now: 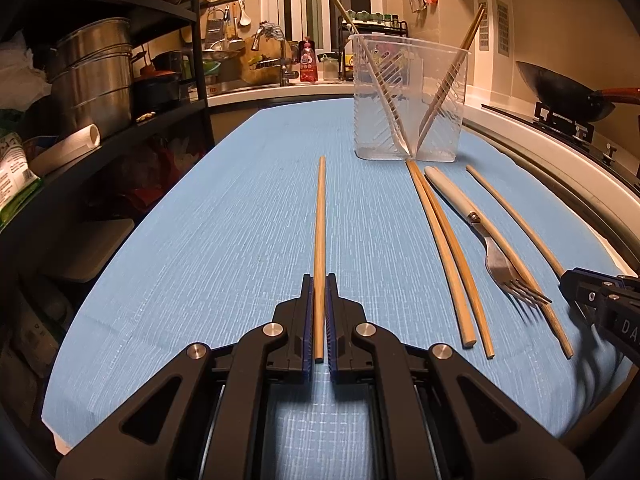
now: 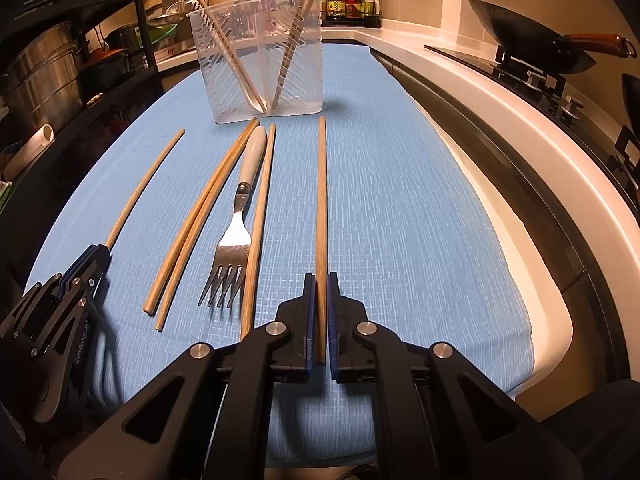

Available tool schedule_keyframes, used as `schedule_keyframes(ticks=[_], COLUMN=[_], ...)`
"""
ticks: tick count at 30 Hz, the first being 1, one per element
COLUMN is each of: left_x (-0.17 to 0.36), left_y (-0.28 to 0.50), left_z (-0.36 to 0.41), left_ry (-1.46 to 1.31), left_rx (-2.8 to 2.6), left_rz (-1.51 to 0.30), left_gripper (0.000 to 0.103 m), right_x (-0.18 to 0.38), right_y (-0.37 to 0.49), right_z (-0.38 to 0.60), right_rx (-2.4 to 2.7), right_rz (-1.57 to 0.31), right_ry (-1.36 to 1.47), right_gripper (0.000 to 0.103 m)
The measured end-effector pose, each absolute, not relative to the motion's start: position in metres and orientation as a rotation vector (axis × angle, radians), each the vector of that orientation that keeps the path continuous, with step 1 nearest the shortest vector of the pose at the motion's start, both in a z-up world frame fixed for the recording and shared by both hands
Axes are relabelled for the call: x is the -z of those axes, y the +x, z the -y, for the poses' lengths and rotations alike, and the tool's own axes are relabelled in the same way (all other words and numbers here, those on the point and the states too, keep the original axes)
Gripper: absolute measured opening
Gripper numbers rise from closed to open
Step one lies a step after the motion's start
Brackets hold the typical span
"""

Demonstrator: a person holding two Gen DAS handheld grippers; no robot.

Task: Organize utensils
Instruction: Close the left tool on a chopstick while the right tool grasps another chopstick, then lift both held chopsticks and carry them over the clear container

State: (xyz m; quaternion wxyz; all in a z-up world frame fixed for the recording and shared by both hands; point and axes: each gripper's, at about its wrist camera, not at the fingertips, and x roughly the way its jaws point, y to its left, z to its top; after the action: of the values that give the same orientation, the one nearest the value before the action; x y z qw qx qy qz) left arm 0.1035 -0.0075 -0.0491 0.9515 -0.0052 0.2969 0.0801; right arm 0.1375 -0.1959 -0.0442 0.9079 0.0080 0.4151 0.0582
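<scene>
Altogether, both jaws each clamp one chopstick [image 1: 319, 216] [image 2: 321, 200]; three chopsticks [image 2: 188, 216] and one fork [image 2: 234, 236] lie loose.

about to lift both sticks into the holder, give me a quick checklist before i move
1. Left gripper shut on its wooden chopstick: ok.
2. Right gripper shut on its wooden chopstick: ok.
3. Clear plastic utensil holder upright on the blue mat: ok.
4. Room left in holder: ok.
5. White-handled metal fork clear of both held sticks: ok.
6. Grip firmness: cannot tell.
</scene>
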Motion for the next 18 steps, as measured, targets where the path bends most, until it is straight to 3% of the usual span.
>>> schedule_keyframes(ticks=[9, 18], left_x=[0.042, -0.001], left_y=[0.103, 0.078], left_z=[0.004, 0.005], left_ry=[-0.015, 0.017], left_rx=[-0.156, -0.135], left_rz=[-0.597, -0.481], left_gripper=[0.005, 0.005], right_x=[0.036, 0.002], right_y=[0.134, 0.119], right_z=[0.195, 0.195], right_rx=[-0.118, -0.125], right_rz=[-0.812, -0.702], right_ry=[0.005, -0.037], right_gripper=[0.005, 0.005])
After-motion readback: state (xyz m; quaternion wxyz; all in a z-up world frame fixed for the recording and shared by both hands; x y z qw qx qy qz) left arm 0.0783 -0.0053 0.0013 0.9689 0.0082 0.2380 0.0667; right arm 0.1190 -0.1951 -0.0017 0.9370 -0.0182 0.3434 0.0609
